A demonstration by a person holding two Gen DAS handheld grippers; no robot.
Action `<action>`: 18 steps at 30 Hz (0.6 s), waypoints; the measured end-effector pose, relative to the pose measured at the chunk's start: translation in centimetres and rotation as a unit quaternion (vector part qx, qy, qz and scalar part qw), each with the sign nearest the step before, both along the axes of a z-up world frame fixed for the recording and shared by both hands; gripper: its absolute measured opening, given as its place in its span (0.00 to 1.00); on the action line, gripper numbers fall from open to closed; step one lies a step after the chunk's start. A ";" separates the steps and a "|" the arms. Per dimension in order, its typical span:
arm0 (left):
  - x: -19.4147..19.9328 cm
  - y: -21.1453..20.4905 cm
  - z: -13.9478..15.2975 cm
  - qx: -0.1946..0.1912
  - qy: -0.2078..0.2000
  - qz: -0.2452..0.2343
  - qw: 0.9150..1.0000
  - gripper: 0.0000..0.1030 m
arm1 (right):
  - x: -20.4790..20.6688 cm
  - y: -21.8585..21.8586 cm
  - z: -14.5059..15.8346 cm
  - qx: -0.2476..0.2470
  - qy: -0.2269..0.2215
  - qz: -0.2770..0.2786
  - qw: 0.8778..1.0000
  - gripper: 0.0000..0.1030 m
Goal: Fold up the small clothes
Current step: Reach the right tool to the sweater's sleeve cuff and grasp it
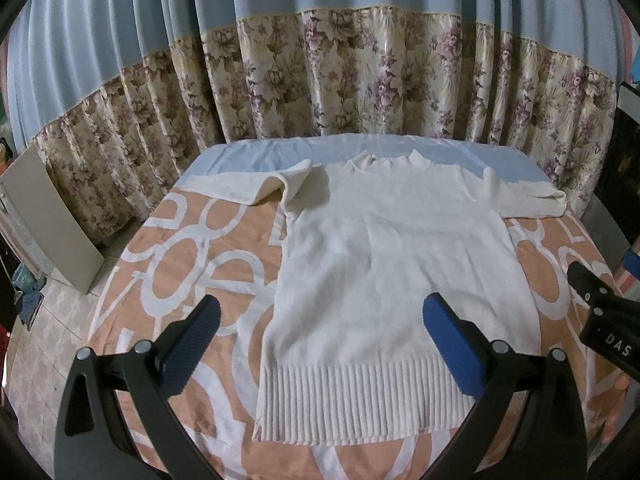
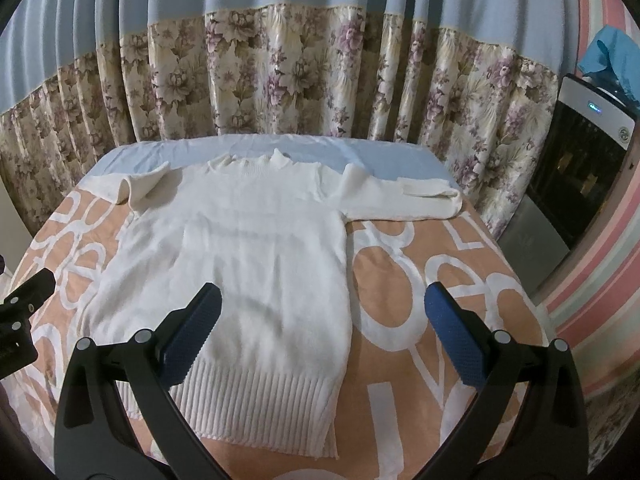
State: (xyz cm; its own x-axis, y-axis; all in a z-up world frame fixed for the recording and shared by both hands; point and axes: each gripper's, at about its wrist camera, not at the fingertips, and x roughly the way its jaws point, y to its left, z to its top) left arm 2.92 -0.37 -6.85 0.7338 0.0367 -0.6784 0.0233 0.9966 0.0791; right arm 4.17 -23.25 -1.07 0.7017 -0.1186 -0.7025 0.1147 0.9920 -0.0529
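Folding has not begun, we judge: our left gripper (image 1: 320,344) hovers spread and empty over the hem of the white sweater (image 1: 384,264), which lies flat on the bed (image 1: 192,256); our right gripper (image 2: 322,342) likewise. Next we take the left sleeve (image 1: 248,186).

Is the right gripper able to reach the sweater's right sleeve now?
Probably yes: the right gripper is open and empty, and the sleeve lies flat and uncovered on the bedspread, farther ahead.
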 end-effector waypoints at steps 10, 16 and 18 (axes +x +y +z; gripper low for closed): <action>4.7 -0.7 -1.3 -0.012 -0.004 -0.013 1.000 0.98 | 4.1 -1.5 -1.9 0.002 -0.006 0.033 0.999 0.97; 10.5 -1.8 -2.8 -0.016 0.043 -0.025 0.999 0.98 | 8.1 -4.0 -2.7 0.037 -0.018 0.065 0.997 0.97; 12.5 -2.1 -3.5 -0.022 0.068 -0.031 0.997 0.98 | 9.7 -4.7 -3.1 0.029 -0.008 0.072 0.997 0.97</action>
State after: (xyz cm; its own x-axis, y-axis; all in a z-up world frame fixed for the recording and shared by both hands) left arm 15.45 -2.47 -10.39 0.6354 -0.0379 -0.7713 0.0931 0.9953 0.0278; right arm 13.87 -27.92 -4.17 0.7203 0.0249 -0.6933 -0.0294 0.9996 0.0052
